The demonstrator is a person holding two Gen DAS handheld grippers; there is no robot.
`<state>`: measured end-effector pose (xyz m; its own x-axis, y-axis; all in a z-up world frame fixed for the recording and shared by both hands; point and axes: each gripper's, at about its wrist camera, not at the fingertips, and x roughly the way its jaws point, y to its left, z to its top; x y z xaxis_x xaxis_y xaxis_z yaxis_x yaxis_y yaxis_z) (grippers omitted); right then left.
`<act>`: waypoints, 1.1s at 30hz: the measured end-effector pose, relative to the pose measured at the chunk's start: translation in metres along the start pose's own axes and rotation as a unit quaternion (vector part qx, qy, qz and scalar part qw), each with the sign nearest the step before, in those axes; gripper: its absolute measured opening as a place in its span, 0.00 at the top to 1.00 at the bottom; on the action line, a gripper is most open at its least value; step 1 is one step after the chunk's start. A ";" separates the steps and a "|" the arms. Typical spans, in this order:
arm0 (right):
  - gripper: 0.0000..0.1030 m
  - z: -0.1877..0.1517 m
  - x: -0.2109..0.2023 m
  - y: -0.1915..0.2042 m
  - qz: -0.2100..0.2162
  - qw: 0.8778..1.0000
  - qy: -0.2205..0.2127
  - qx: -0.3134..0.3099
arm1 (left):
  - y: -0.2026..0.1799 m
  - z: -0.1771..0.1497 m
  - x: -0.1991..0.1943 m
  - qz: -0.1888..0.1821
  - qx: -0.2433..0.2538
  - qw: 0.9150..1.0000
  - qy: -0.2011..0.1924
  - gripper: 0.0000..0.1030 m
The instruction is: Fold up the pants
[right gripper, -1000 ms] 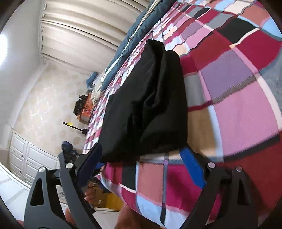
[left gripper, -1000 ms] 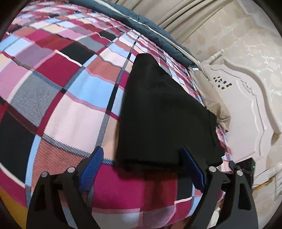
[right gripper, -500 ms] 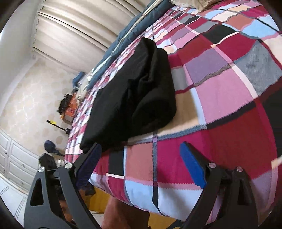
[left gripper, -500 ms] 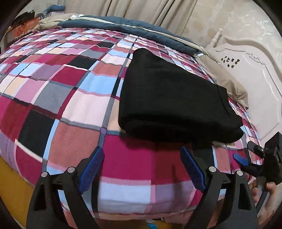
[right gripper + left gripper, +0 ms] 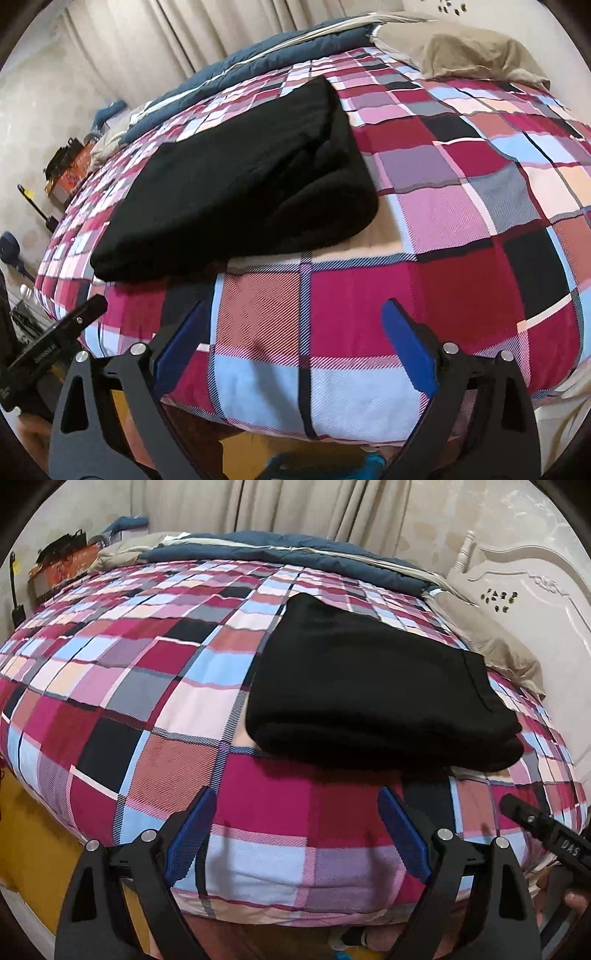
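Black pants (image 5: 373,686) lie folded into a thick rectangular stack on the plaid bedspread (image 5: 147,672); in the right wrist view the same pants (image 5: 236,184) show their rolled fold edge toward me. My left gripper (image 5: 295,834) hangs open over the bed's near edge, short of the pants, with nothing between its blue pads (image 5: 190,834). My right gripper (image 5: 295,347) is likewise open and empty, set back from the stack. The other gripper's black tip shows at each view's side.
A dark blue quilt (image 5: 295,550) and beige pillow (image 5: 491,642) lie along the bed's far side. A white carved headboard (image 5: 535,602) stands at right, curtains (image 5: 295,502) behind. A nightstand with clutter (image 5: 66,166) sits at far left. The floor below the bed edge is yellowish.
Both grippers have drawn back from the pants toward the bed's near edge and rolled level. The pants stay folded where they were, now farther from the fingers.
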<state>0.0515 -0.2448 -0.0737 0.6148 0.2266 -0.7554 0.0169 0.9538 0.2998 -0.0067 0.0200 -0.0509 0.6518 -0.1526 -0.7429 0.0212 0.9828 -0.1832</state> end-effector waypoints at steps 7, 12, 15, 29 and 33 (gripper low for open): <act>0.08 -0.006 -0.003 0.005 -0.027 0.999 -0.011 -0.024 | -0.007 -0.008 -0.001 0.008 0.005 1.000 0.004 0.15; 0.08 -0.007 -0.005 0.007 -0.032 0.999 -0.015 -0.030 | -0.017 -0.009 -0.002 0.011 0.012 1.000 0.006 0.15; 0.08 -0.007 -0.006 0.009 -0.034 0.999 -0.017 -0.037 | -0.026 -0.009 -0.005 0.022 0.030 0.999 -0.002 0.15; 0.08 -0.008 -0.007 0.010 -0.033 0.998 -0.019 -0.039 | -0.042 -0.008 -0.014 0.032 0.049 0.998 -0.013 0.15; 0.08 -0.008 -0.008 0.012 -0.032 0.999 -0.017 -0.040 | -0.043 -0.009 -0.014 0.035 0.047 0.998 -0.012 0.15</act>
<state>0.0407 -0.2335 -0.0690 0.6410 0.1587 -0.7510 -0.0053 0.9793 0.2024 -0.0240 -0.0210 -0.0383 0.6718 -0.0813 -0.7362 0.0449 0.9966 -0.0690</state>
